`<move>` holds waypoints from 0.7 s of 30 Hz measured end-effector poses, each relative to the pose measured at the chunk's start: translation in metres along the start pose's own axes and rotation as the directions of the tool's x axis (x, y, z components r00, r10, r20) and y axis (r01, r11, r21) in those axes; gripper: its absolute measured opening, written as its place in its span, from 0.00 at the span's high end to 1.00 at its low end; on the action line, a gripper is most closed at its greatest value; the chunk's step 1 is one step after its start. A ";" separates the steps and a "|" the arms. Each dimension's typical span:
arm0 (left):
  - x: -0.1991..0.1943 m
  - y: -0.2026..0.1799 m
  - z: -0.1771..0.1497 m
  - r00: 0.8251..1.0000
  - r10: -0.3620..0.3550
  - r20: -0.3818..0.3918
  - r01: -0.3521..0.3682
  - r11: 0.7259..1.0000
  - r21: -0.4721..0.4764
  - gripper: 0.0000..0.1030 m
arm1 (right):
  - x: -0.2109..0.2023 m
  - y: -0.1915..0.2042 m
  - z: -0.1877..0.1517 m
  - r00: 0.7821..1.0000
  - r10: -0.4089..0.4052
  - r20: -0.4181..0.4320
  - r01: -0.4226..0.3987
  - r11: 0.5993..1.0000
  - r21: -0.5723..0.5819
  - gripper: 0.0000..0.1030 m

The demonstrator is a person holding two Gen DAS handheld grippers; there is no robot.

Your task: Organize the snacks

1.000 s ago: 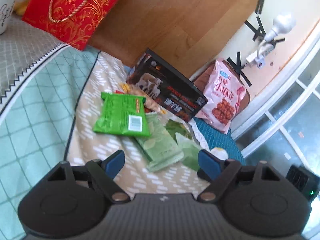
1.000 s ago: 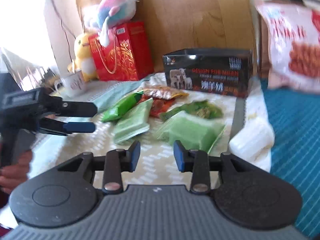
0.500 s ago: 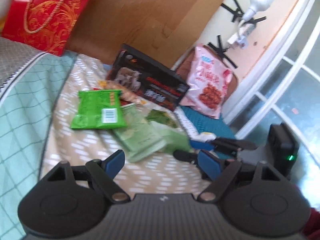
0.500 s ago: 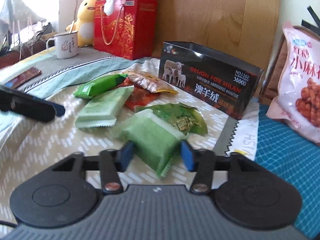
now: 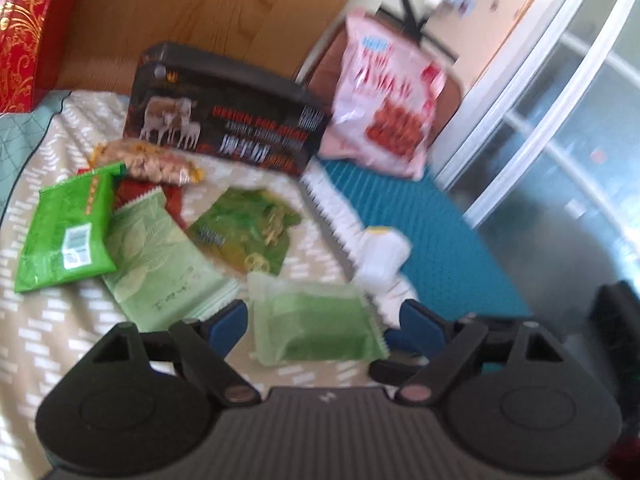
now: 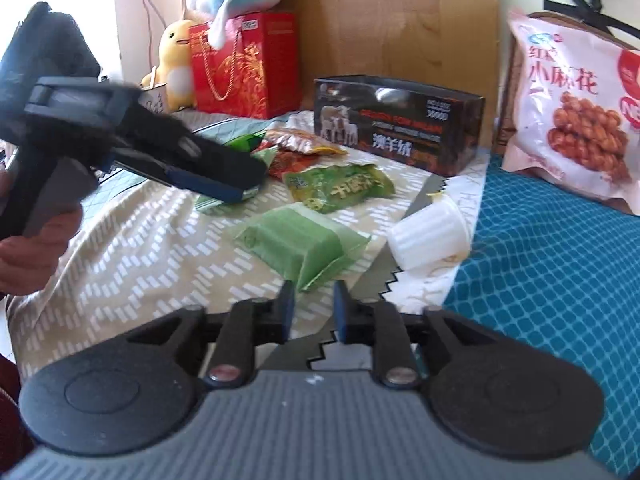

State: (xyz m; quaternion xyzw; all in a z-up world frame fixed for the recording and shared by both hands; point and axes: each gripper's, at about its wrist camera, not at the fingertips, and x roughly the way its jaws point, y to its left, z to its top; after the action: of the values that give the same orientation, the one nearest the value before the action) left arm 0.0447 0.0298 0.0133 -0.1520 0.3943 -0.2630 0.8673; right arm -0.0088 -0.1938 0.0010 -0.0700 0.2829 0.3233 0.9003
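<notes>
**Both claws close in on the green packet**

Snacks lie scattered on the bed cover point(image 6: 132, 264). The left claw point(image 5: 320, 320) is opening around the green packet point(image 5: 316, 328), lower centre. The right claw point(image 6: 314, 308), empty, is closing. Judged next: clamp and lift.

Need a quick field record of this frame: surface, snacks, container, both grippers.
surface: patterned beige cloth
nearest snack: pale green packet, lying flat
other snacks: bright green pack, white jelly cup, pink bag propped upright
container: black box, behind the pile
left gripper: jaws opening, either side of the pale green packet, no visible grip
right gripper: jaws closing, nothing between
</notes>
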 end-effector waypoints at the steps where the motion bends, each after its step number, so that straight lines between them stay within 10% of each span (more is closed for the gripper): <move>1: 0.006 0.000 -0.001 1.000 0.012 -0.023 -0.012 1.000 -0.006 0.17 | 0.000 0.000 0.001 1.000 0.005 0.004 -0.005 1.000 0.001 0.70; 12: -0.007 -0.011 0.007 1.000 -0.023 0.008 0.023 1.000 -0.010 0.35 | 0.005 0.000 0.016 0.997 0.003 0.071 -0.002 1.000 -0.018 0.81; 21: -0.007 -0.010 0.104 0.979 -0.004 0.203 -0.003 0.999 0.034 0.34 | 0.021 -0.031 0.092 0.963 -0.055 0.262 0.065 0.997 -0.030 0.82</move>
State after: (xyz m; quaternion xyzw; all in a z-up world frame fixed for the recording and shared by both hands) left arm 0.1173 0.0312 0.0890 -0.1635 0.2992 -0.2531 0.9054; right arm 0.0662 -0.1779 0.0643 -0.0526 0.1534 0.3074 0.9377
